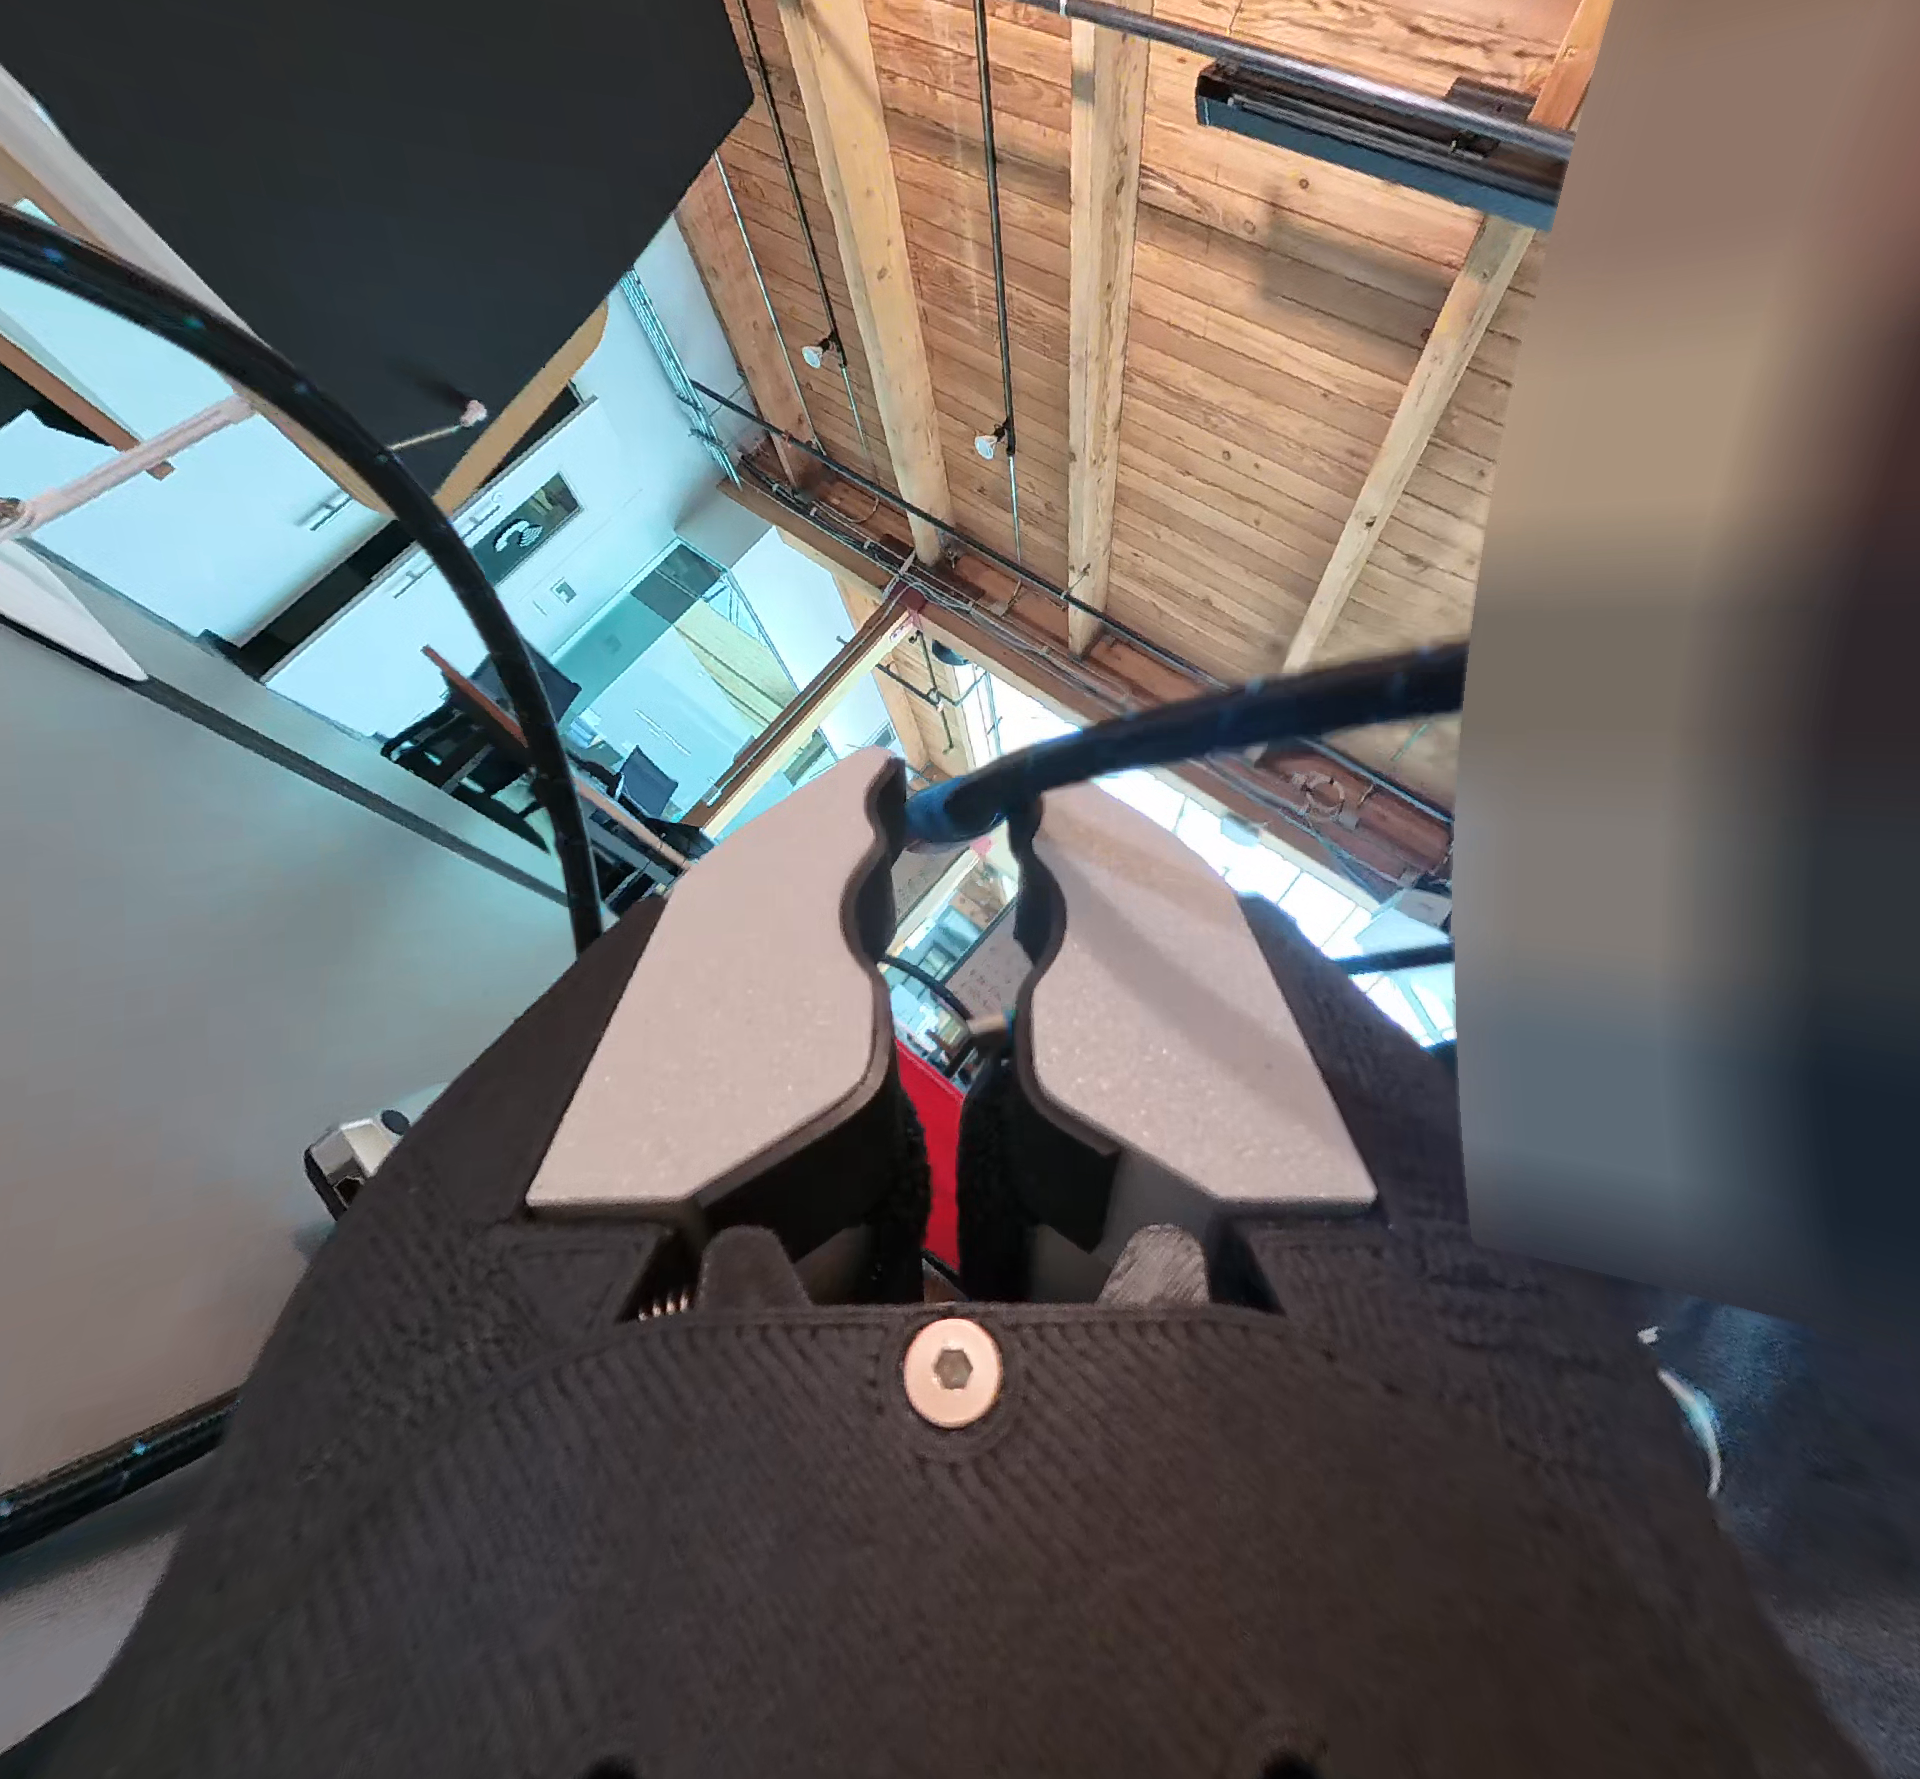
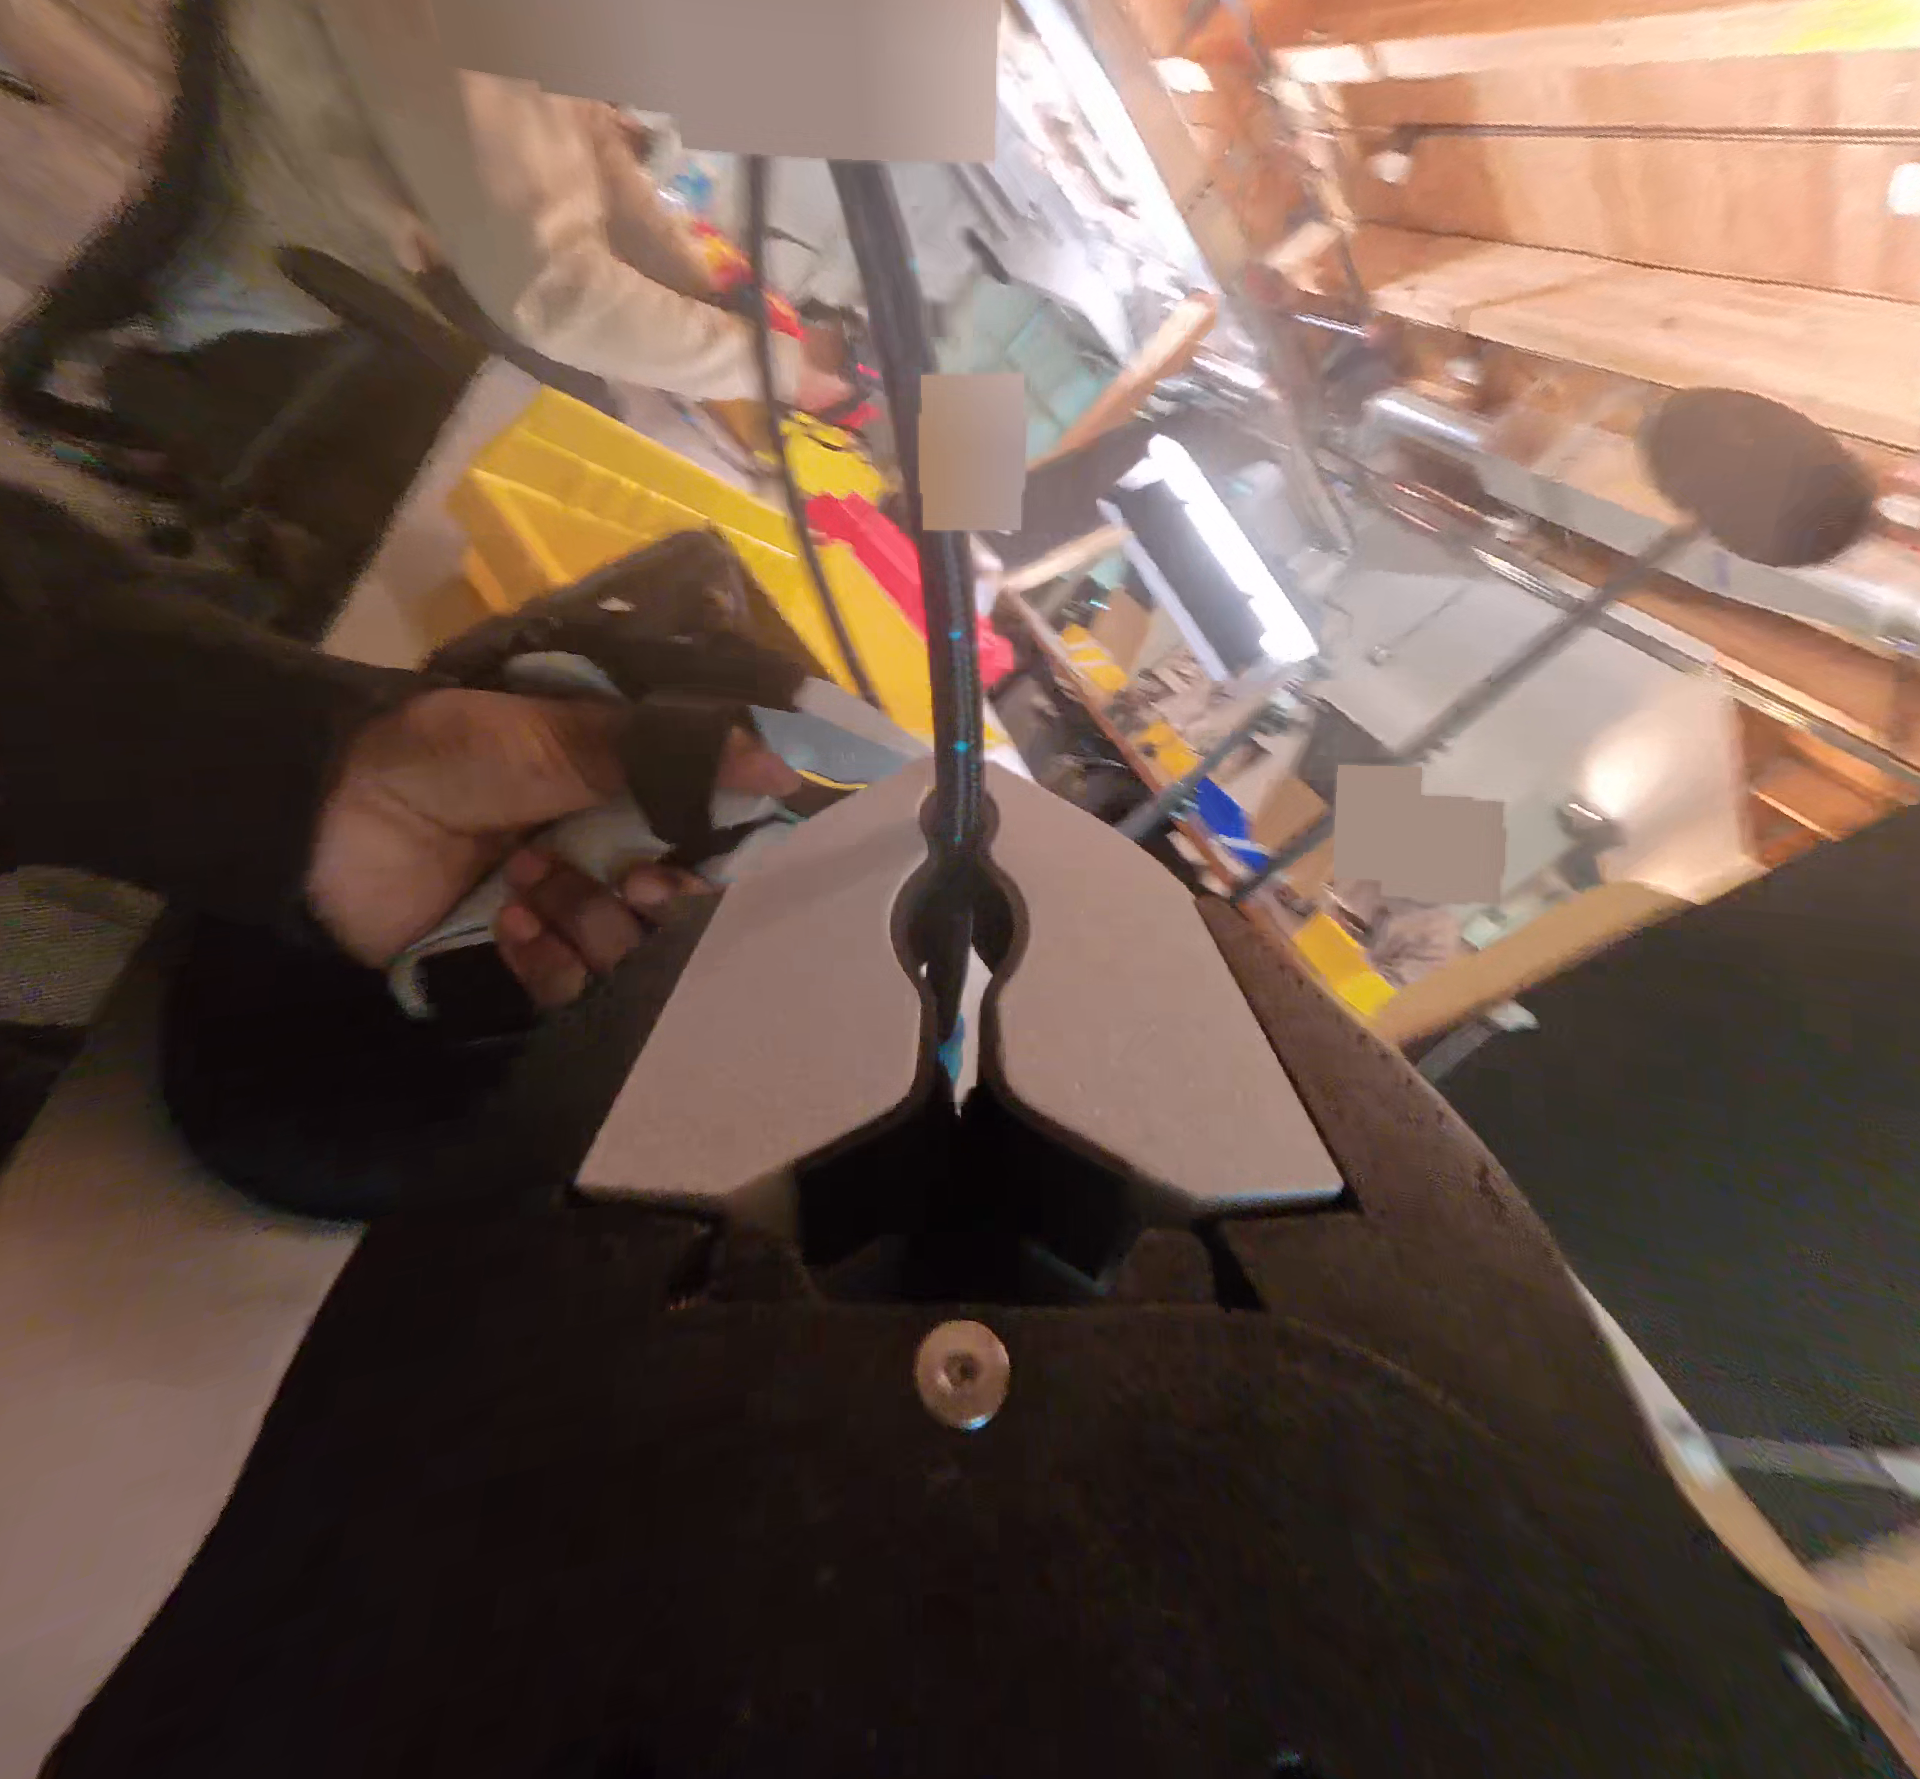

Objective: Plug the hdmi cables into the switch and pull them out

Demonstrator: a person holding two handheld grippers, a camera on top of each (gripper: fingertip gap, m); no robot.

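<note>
I hold both tools raised, looking up toward the wooden ceiling (image 1: pixel 1195 358), so I cannot see the switch in either view. My left tool (image 1: pixel 951 836) is nearly closed and pinches a black braided hdmi cable (image 1: pixel 1195 716) at its tips; the cable runs off to the right. My right tool (image 2: pixel 958 856) is closed around a second black cable (image 2: pixel 951 649), which lies in the round notch between the fingers and goes upward. The right view is blurred, so the plug end is perhaps hidden inside. I judge both cables are out of the switch now; whether plugging is already done, I cannot tell.
</note>
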